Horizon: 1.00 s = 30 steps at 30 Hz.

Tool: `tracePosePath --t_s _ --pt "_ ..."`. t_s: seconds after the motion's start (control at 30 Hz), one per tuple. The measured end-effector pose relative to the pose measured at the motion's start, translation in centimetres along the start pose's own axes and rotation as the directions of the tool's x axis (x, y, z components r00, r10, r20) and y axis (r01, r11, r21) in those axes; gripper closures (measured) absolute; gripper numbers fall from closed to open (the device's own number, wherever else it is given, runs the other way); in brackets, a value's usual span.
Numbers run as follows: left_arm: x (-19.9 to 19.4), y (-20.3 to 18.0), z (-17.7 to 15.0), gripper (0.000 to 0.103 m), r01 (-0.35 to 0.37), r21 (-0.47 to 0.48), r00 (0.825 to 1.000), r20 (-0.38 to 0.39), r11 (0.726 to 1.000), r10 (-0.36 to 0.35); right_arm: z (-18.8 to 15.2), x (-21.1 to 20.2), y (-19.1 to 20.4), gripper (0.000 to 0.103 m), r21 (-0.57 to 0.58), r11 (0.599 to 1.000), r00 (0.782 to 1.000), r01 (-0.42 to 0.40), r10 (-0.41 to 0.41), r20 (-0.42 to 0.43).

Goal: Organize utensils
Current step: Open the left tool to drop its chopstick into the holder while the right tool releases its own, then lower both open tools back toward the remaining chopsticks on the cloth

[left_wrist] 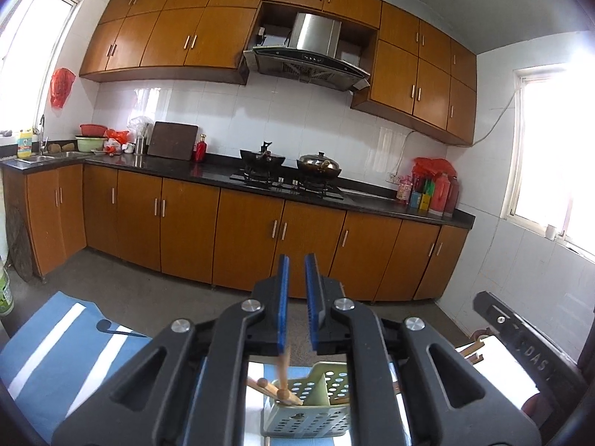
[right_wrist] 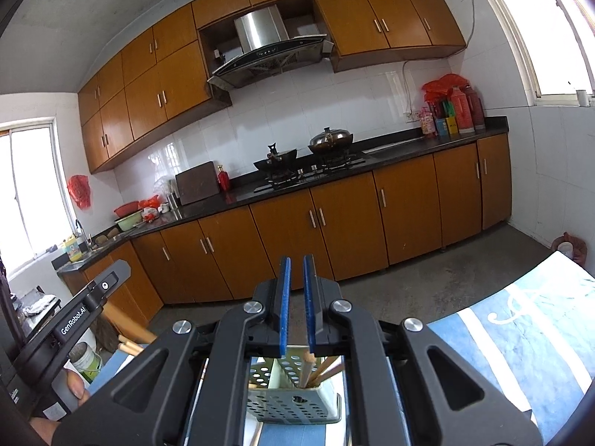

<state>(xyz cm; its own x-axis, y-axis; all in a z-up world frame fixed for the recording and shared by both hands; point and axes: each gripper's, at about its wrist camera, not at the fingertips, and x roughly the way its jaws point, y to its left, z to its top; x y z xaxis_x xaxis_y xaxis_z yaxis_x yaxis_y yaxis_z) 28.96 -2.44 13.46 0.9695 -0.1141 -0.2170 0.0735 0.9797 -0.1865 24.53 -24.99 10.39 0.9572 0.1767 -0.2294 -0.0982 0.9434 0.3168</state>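
A pale green perforated utensil caddy (left_wrist: 316,405) (right_wrist: 293,401) stands on a blue and white striped cloth (left_wrist: 55,353) just below both grippers. Wooden utensils with knobbed ends (left_wrist: 283,383) lean in it. In the right wrist view, wooden chopsticks (right_wrist: 308,368) stand upright in it. My left gripper (left_wrist: 296,260) hovers above the caddy, its blue pads nearly together with nothing between the tips. My right gripper (right_wrist: 296,260) is shut the same way, also empty at the tips. Each gripper's black body shows at the edge of the other's view.
Beyond the table lie a grey floor and a run of brown cabinets (left_wrist: 245,238) under a dark counter with a stove, a wok and a lidded pot (left_wrist: 319,165). A white bucket (right_wrist: 85,360) stands on the floor at left. A hand (right_wrist: 74,386) grips the left gripper.
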Motion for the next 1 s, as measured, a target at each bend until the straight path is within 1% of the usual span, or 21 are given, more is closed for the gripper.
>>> tracePosePath --t_s 0.1,0.2,0.3,0.37,0.4,0.43,0.47,0.5,0.53,0.6,0.63,0.67,0.73,0.77,0.8,0.83,0.9,0.93,1.0 --pt "-1.7 0.6 0.5 0.091 -0.001 -0.007 1.0 0.01 1.0 0.001 0.3 -1.5 -0.4 0.095 -0.003 1.0 1.0 0.014 -0.014 0.009" --pt "-3.6 1.2 0.7 0.091 -0.009 -0.008 1.0 0.004 1.0 0.009 -0.2 -3.7 -1.2 0.095 0.003 0.999 0.999 0.035 -0.035 0.005" --pt "-6.1 2.5 -0.2 0.087 -0.022 0.003 0.999 -0.024 1.0 0.022 -1.3 -5.4 -2.4 0.095 0.013 0.998 0.998 0.059 -0.059 -0.023" --pt "-7.5 3.6 -1.4 0.085 -0.031 0.013 0.998 -0.056 0.999 0.031 -2.9 -6.4 -3.4 0.095 0.01 0.997 0.995 0.079 -0.079 -0.064" --pt "-8.2 4.3 -2.4 0.084 -0.037 0.022 0.996 -0.08 0.999 0.039 -4.0 -6.7 -3.9 0.093 0.005 0.996 0.992 0.093 -0.092 -0.092" --pt "-8.9 5.0 -3.6 0.083 -0.05 0.031 0.993 -0.107 0.998 0.054 -4.7 -6.8 -4.3 0.085 0.003 0.995 0.988 0.103 -0.102 -0.113" --pt "-9.3 5.6 -4.5 0.083 -0.056 0.035 0.99 -0.129 0.998 0.06 -5.9 -6.9 -4.8 0.081 0.002 0.993 0.982 0.12 -0.118 -0.144" --pt "-9.7 6.6 -6.0 0.082 -0.067 0.037 0.984 -0.164 0.997 0.072 -7.1 -6.9 -5.3 0.074 0.001 0.992 0.976 0.13 -0.127 -0.179" --pt "-9.9 7.4 -7.4 0.081 -0.079 0.04 0.976 -0.2 0.996 0.085 -8.2 -6.9 -5.7 0.073 0.003 0.991 0.969 0.136 -0.132 -0.21" --pt "-10.0 9.0 -10.8 0.081 -0.093 0.055 0.952 -0.286 0.994 0.105 -10.6 -6.6 -6.2 0.073 0.011 0.99 0.951 0.14 -0.132 -0.28" --pt "-10.0 9.5 -11.8 0.081 -0.098 0.061 0.942 -0.315 0.993 0.112 -12.1 -6.2 -6.2 0.073 0.01 0.99 0.937 0.138 -0.127 -0.326" --pt "-9.8 10.0 -13.5 0.081 -0.102 0.066 0.923 -0.365 0.993 0.119 -13.6 -5.9 -6.1 0.073 0.008 0.991 0.923 0.131 -0.119 -0.367" --pt "-9.6 10.7 -15.4 0.081 -0.096 0.054 0.899 -0.425 0.994 0.11 -16.2 -5.3 -5.4 0.073 0.004 0.995 0.895 0.098 -0.086 -0.438" --pt "-9.6 10.9 -16.3 0.079 -0.095 0.045 0.888 -0.447 0.994 0.105 -17.6 -4.8 -4.8 0.073 -0.007 0.997 0.877 0.081 -0.075 -0.474" --pt "-9.6 11.0 -17.3 0.077 -0.09 0.033 0.876 -0.474 0.995 0.095 -18.5 -4.5 -4.2 0.073 -0.018 0.997 0.864 0.07 -0.07 -0.499" --pt "-9.5 10.9 -17.8 0.074 -0.085 0.028 0.87 -0.485 0.996 0.088 -19.8 -4.0 -3.5 0.073 -0.032 0.998 0.844 0.053 -0.062 -0.532" --pt "-9.7 10.6 -18.7 0.073 -0.07 0.024 0.862 -0.502 0.997 0.073 -21.6 -3.7 -2.5 0.073 -0.046 0.998 0.824 0.038 -0.057 -0.563" --pt "-9.9 10.5 -19.0 0.073 -0.061 0.026 0.86 -0.506 0.998 0.065 -22.3 -3.4 -2.0 0.073 -0.061 0.998 0.815 0.034 -0.063 -0.576" --pt "-10.1 9.5 -19.5 0.071 -0.045 0.032 0.856 -0.513 0.998 0.055 -23.7 -3.2 -1.5 0.073 -0.084 0.996 0.806 0.036 -0.078 -0.587"
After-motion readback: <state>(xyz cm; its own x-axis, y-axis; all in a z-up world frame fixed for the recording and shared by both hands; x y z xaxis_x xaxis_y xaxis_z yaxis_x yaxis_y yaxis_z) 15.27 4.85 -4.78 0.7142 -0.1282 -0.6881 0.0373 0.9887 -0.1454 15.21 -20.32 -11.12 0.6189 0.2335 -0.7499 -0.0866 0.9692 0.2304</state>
